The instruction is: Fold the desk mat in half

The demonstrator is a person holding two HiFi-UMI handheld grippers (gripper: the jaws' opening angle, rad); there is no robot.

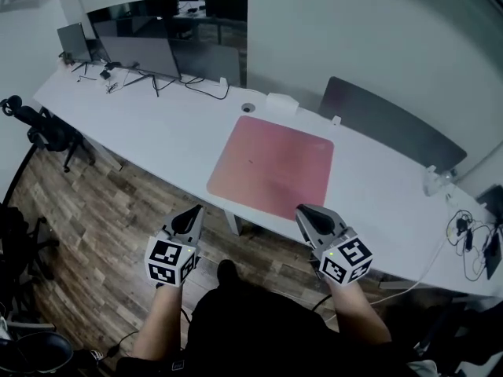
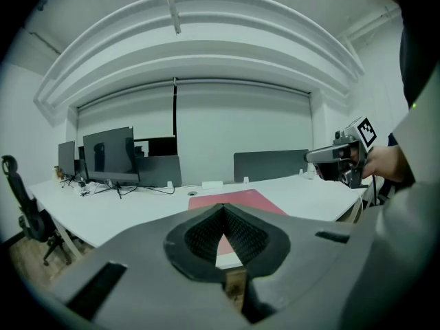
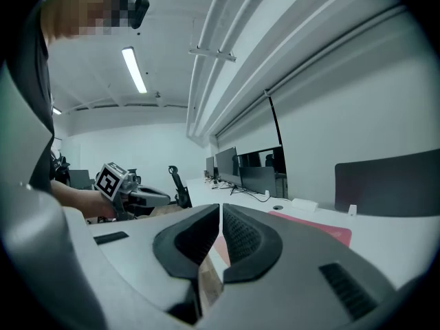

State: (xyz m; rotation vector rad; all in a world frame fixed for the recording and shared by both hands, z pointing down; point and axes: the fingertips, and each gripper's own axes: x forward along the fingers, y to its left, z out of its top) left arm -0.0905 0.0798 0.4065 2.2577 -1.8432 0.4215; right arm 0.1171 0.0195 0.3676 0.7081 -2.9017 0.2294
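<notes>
Long white desk (image 1: pixel 157 132) ran diag. across the room, white wall behind, wood-plank floor (image 1: pixel 102 226) in front, strip light (image 3: pixel 134 69) on the ceiling. Pink desk mat (image 1: pixel 271 167) lay flat and unfolded on the desk approx. mid-length, its near edge close to the desk's front edge, its far edge just short of a round cable hole (image 1: pixel 248 107) and a small white box (image 1: pixel 281 103). Only print visible: b/w square patterns on the marker cubes (image 1: pixel 167 259); nothing else legible. Far left stood a monitor (image 1: pixel 141 53) w/ loose cables (image 1: pixel 196 89) trailing beside it; a grey divider panel (image 1: pixel 389 124) stood behind the mat to the right, more cables (image 1: pixel 468 238) at the right end. Black office chair (image 1: pixel 43 128) sat on the floor at the left. Left gripper (image 1: pixel 192 214) and right gripper (image 1: pixel 306 214) hung over the floor just before the desk's front edge, clear of the mat, both w/ jaws pressed together and nothing between them.
</notes>
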